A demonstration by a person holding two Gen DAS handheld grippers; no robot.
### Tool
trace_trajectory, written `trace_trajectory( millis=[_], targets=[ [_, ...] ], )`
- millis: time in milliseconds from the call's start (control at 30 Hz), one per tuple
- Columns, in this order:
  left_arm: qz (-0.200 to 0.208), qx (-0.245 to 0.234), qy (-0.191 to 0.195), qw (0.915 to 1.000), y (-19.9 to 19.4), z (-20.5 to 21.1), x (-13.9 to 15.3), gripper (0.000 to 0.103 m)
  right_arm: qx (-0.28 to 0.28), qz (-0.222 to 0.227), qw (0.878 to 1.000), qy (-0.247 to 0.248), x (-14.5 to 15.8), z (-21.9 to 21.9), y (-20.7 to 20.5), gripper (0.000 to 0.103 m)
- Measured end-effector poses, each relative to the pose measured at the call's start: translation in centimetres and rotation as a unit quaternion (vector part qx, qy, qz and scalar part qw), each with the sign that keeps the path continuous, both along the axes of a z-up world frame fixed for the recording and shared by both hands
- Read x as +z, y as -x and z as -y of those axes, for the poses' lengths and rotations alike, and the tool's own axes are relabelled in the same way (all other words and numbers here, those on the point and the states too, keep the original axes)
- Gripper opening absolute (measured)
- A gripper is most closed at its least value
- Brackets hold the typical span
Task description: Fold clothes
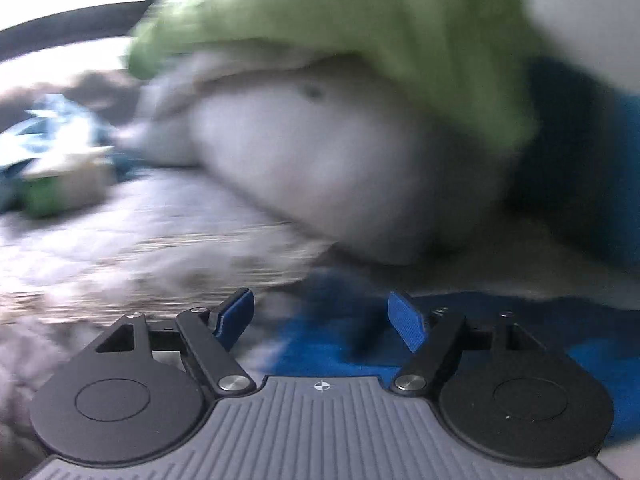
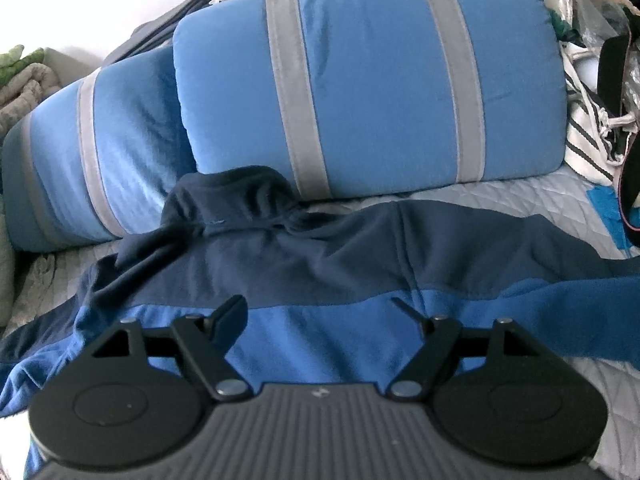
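A blue fleece top (image 2: 320, 264), navy across the shoulders and collar and brighter blue below, lies spread on the grey quilted bed. My right gripper (image 2: 320, 310) hovers open just above its bright blue band, holding nothing. In the blurred left wrist view, my left gripper (image 1: 320, 312) is open and empty, low over the bed at the edge of the blue fabric (image 1: 328, 344).
Two blue pillows with grey stripes (image 2: 360, 80) stand behind the top. A striped bag (image 2: 592, 136) and clutter sit at the right. In the left wrist view, a pile of white (image 1: 304, 160) and green cloth (image 1: 360, 20) lies ahead, and more items (image 1: 56, 168) lie far left.
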State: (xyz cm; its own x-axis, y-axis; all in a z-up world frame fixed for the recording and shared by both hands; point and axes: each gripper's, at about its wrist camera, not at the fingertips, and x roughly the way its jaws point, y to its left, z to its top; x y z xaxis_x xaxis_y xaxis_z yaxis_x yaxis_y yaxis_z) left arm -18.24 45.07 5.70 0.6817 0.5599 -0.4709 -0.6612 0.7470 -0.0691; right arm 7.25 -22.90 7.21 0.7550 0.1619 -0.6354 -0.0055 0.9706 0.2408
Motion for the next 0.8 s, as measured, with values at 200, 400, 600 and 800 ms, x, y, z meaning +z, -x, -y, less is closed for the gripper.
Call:
trace_trajectory(
  millis=[200,400,600,800],
  targets=[
    [0.031,-0.191,0.144,0.9704,-3.9,5.5,1.0,0.074,-0.001,0.0,1.0,0.004,0.0,-0.1,0.2,0.087],
    [0.028,-0.202,0.305,0.9302,-6.9,8.9,-1.8,0.074,0.004,-0.001,1.0,0.005,0.1,-0.1,0.5,0.087],
    [-0.029,-0.241,0.204,0.9483,-8.1,12.6,-2.2,0.074,0.018,-0.001,1.0,0.006,0.0,0.0,0.7,0.087],
    [-0.121,-0.345,-0.084,0.927,-7.7,18.8,-2.9,0.074,0.041,0.001,0.999,0.021,0.0,-1.1,1.2,0.087]
  ],
)
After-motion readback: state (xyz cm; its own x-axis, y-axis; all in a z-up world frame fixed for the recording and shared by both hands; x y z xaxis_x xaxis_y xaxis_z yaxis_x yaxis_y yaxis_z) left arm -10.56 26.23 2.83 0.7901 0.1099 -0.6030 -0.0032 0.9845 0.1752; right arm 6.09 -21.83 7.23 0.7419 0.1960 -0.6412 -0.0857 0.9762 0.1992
